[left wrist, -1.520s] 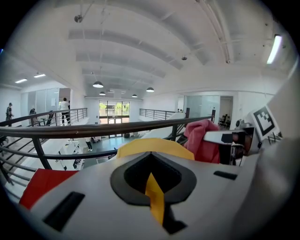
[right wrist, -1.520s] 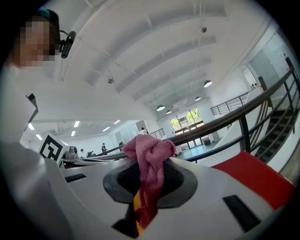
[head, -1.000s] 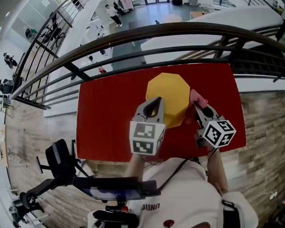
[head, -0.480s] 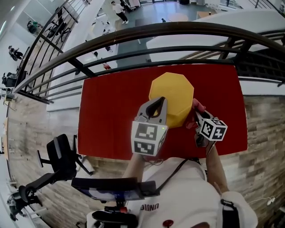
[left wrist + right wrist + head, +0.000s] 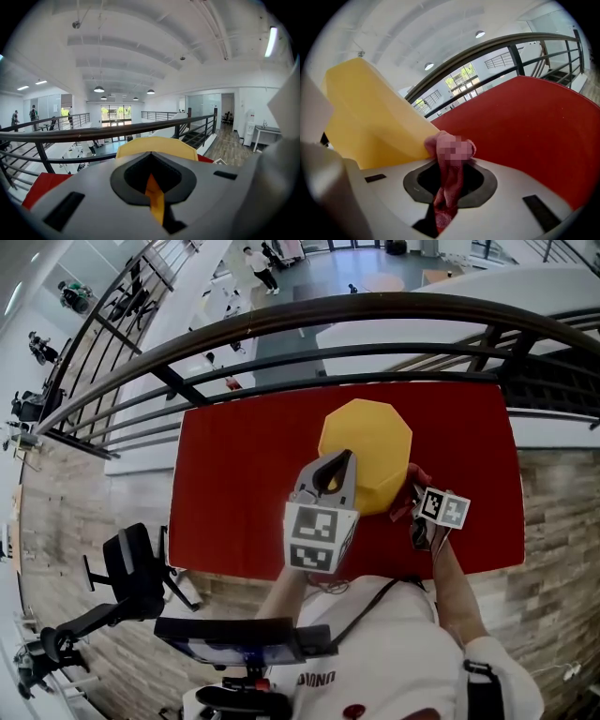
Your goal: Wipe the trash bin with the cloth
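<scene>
A yellow eight-sided trash bin stands on the red table, its flat face upward. My left gripper sits at the bin's near left edge; in the left gripper view the bin rises just past the left gripper, whose jaws are shut with only a yellow sliver showing between them. My right gripper is low at the bin's near right side, shut on a pink cloth. In the right gripper view the cloth bunches out of the right gripper and presses on the bin's wall.
A dark metal railing runs along the table's far edge, with an atrium far below. The table's near edge is close to the person's body. A black stand with a screen is at the lower left on the wooden floor.
My right gripper has slid down and nearer along the bin's right side with the cloth. The left gripper has stayed at the bin's near edge.
</scene>
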`<state>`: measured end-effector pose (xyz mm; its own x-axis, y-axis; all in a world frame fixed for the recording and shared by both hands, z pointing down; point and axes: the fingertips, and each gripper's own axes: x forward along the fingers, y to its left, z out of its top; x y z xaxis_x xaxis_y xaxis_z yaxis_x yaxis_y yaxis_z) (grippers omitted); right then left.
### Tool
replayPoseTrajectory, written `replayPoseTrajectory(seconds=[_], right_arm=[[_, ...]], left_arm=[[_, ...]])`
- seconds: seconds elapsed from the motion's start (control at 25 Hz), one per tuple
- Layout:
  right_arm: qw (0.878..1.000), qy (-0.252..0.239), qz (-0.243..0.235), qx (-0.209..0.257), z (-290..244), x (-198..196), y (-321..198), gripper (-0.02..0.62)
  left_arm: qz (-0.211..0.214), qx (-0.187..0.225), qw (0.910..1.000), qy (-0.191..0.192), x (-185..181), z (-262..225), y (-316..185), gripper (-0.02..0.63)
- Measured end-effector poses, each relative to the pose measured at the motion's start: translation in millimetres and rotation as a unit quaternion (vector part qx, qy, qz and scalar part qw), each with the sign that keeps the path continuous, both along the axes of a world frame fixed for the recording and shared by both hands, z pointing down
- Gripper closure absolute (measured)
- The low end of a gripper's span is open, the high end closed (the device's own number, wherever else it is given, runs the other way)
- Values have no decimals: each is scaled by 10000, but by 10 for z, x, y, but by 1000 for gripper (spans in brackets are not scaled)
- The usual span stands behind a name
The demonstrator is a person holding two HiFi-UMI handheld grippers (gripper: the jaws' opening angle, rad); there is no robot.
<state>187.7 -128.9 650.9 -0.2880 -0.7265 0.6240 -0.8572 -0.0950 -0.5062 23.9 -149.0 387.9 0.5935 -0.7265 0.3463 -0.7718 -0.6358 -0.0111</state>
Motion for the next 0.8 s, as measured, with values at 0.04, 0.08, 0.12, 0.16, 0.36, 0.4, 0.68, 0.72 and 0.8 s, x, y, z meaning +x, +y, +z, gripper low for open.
replayPoseTrajectory(seconds=[0.04,0.08,0.12,0.16,0.36,0.4,0.68,0.72,0.8], right_arm=[[10000,-36,24,-38,23,8,-21,531],[10000,-55,31,-69,40,17,-43,532],[9999,-45,22,-96,54,27,-67,532],[9999,-9,1,-118,66,35,-95,532],[9997,206,-82,-138,64,60,-258,532],[9996,253,-78,-107,22,69,-263,531],[9878,545,-48,1458,-1375,132,148,531],[9822,589,-93,1782,-1665,110,237,531],[9688,687,-144,2378,-2170,44,383,531]], left_arm=[[-9,40,10000,-28,3,-2,-1,611],[-27,69,10000,-39,6,-2,0,611],[-61,77,10000,-16,7,4,-1,610],[-114,63,9999,40,7,12,-4,610],[-246,294,9991,-198,44,-18,-19,611],[-234,343,9988,-254,38,-16,-28,610],[92,220,9996,-139,41,19,-9,611],[98,224,9995,-176,49,19,-4,611],[115,146,9997,-172,60,22,-7,611]])
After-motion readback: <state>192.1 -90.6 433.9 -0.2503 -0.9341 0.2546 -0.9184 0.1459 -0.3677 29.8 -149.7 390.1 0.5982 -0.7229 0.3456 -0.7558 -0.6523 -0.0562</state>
